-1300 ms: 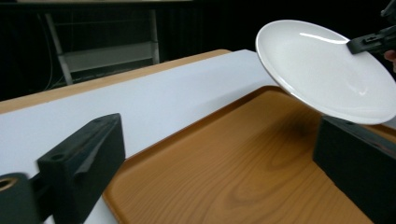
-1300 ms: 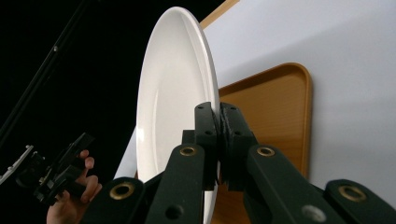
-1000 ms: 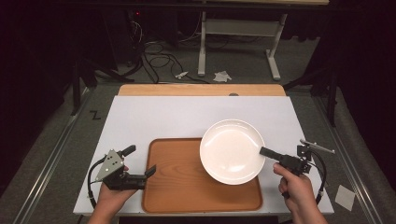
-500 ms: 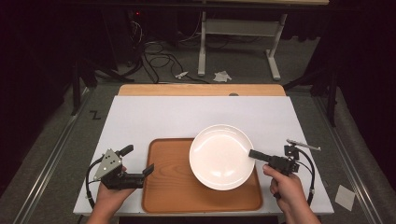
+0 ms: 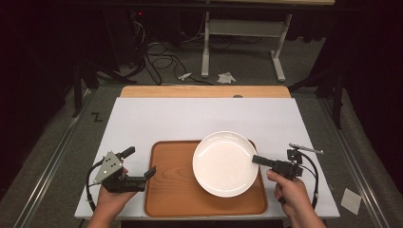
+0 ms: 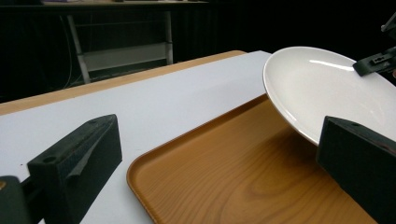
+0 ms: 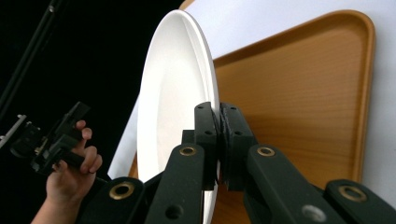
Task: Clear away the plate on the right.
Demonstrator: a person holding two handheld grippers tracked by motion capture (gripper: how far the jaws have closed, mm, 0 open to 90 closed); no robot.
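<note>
Across the lower middle of the high view, a wooden tray lies on the white-covered table, and a white plate sits over its right half, its upper edge passing beyond the tray's far rim; from above it cannot be told whether the plate rests on the tray or is lifted; the left gripper view settles this, showing the plate at the upper right of the frame, tilted, its near edge raised clear of the tray with shadow beneath it; the right gripper view adds the grip itself: the right tongs are clamped on the rim of the plate, one jaw on each face, the plate standing edge-on above the tray; at the lower left of that frame the person's left hand holds the other tool; the left tongs, at the lower left of the high view just beside the tray's left edge, stand wide open and empty, apart from the plate.
</note>
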